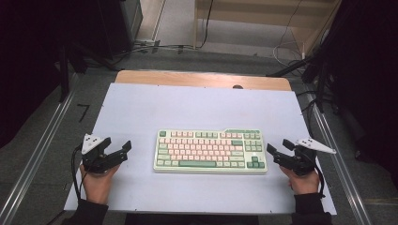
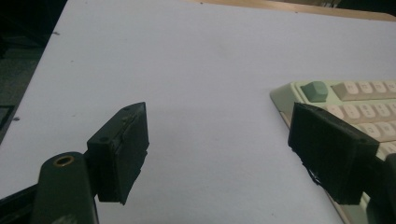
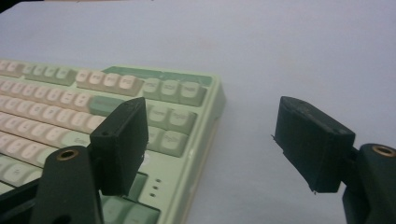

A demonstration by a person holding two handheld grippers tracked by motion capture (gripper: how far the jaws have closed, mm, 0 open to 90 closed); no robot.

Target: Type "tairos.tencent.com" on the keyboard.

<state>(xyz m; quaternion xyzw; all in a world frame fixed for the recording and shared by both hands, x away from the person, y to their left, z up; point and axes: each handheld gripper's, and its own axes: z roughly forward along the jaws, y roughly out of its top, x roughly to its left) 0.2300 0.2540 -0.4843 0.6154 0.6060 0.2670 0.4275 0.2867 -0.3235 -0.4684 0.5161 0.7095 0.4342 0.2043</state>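
Keyboard (image 1: 210, 151) lies flat at centre of white tabletop (image 1: 197, 105). Left tool (image 1: 118, 152) at its 9 o'clock, right tool (image 1: 278, 152) at 3 o'clock; both spread wide, empty, apart from it. Likely rigid, moderately light, loose-capped keys; take by short end edges.

Keyboard centred on the sheet, a gripper at each end

The pale green and pink keyboard (image 1: 210, 151) lies on the white table sheet (image 1: 197, 105), toward its near edge. The left gripper (image 1: 118, 152) sits just left of it, the right gripper (image 1: 277, 151) just right, neither touching.
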